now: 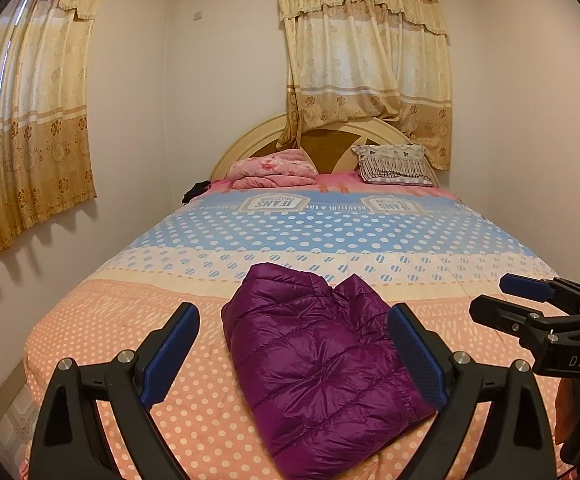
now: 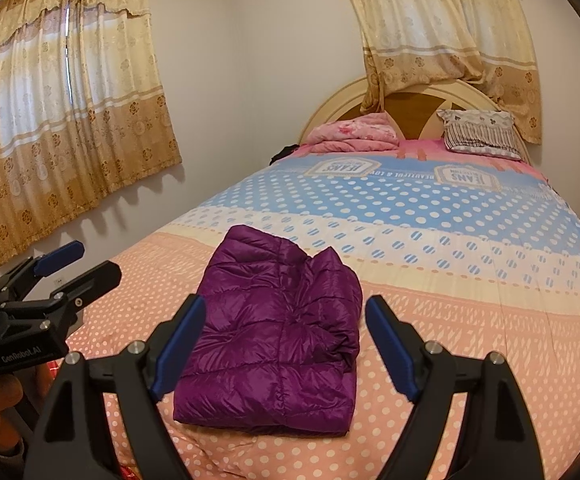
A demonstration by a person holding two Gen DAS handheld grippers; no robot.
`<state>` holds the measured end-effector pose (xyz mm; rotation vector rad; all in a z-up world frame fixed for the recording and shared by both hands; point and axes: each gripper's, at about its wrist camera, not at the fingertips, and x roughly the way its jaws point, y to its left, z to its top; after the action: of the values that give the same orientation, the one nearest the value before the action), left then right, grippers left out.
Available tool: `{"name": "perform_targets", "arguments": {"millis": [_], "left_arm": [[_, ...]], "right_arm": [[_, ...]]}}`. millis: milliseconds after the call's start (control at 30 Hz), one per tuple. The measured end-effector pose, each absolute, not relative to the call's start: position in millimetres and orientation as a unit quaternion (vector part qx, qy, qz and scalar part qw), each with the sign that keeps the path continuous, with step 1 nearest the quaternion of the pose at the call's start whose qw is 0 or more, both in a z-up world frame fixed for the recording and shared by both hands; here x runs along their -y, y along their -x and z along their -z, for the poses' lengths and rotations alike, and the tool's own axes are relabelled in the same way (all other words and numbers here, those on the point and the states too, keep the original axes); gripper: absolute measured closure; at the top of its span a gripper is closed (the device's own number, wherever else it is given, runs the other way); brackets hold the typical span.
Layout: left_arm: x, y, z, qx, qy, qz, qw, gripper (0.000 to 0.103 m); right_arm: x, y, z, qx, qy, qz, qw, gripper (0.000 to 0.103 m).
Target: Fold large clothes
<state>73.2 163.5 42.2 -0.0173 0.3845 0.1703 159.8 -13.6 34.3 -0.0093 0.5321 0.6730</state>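
Note:
A purple quilted puffer jacket (image 1: 314,364) lies folded into a compact bundle near the foot of the bed (image 1: 130,320); it also shows in the right wrist view (image 2: 278,332). My left gripper (image 1: 294,320) is open and empty, held above the jacket's near end. My right gripper (image 2: 286,312) is open and empty, also above the jacket. The right gripper shows at the right edge of the left wrist view (image 1: 498,296), and the left gripper shows at the left edge of the right wrist view (image 2: 94,260). Neither touches the jacket.
The bed has a dotted peach, cream and blue cover (image 2: 450,208). A folded pink blanket (image 1: 274,170) and a striped pillow (image 1: 396,164) lie by the headboard. Curtains (image 1: 30,120) hang on the left wall and behind the headboard. A wall runs along the bed's right side.

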Motion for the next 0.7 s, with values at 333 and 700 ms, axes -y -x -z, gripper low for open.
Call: {"name": "perform_targets", "arguments": {"millis": [333,700], "left_arm": [[-166.0,-73.7,-41.3,-0.191,0.011,-0.087,0.978,0.008],[-165.3,-72.8,-40.7,-0.19,0.017,-0.095,0.977,0.007]], "right_arm": [[13.0,-157.3,-37.9,-0.256,0.007,-0.328,0.909,0.017],[11.3,-156.4,-38.8,-0.253,0.009,-0.327,0.91,0.017]]}}
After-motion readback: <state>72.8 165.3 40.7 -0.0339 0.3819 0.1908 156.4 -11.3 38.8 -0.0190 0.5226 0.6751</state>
